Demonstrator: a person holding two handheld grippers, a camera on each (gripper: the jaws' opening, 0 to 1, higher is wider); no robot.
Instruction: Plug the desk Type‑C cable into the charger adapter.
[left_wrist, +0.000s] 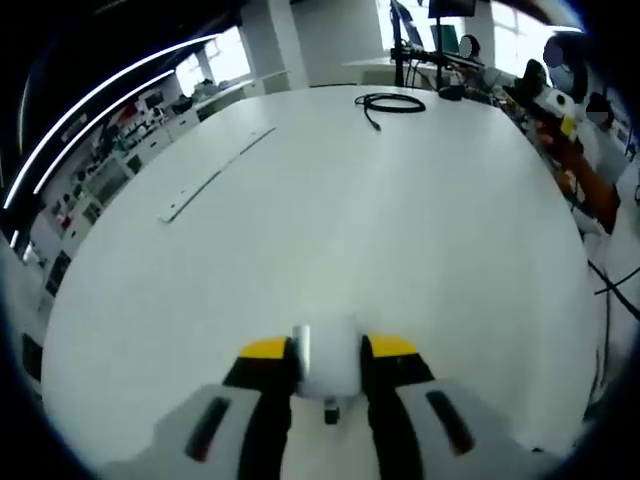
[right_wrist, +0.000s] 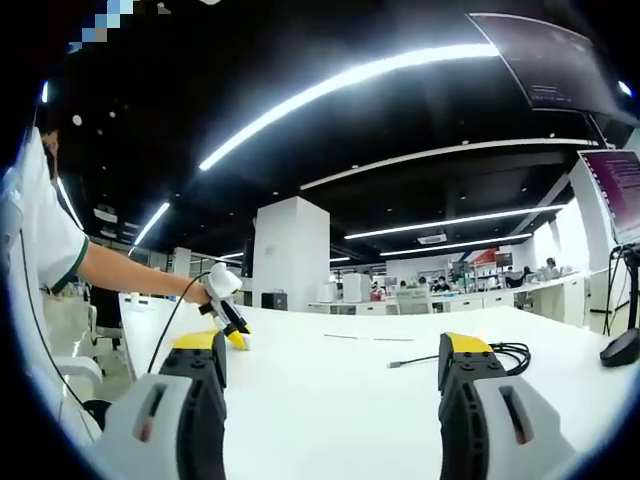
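White and wide, the round desk (left_wrist: 330, 200) stands in an open-plan office under long ceiling light strips. Left gripper (left_wrist: 329, 358) pinches a small white box-shaped charger adapter (left_wrist: 329, 362) between its yellow-tipped jaws, low over the desk. Right gripper (right_wrist: 331, 362) has its jaws spread with nothing between them. Far across the desk lies the coiled black Type-C cable (left_wrist: 390, 102), well apart from the adapter.

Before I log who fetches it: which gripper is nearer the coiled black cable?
Right. The open right gripper faces the cable close ahead; the left gripper, clamping the adapter, sits across the table.
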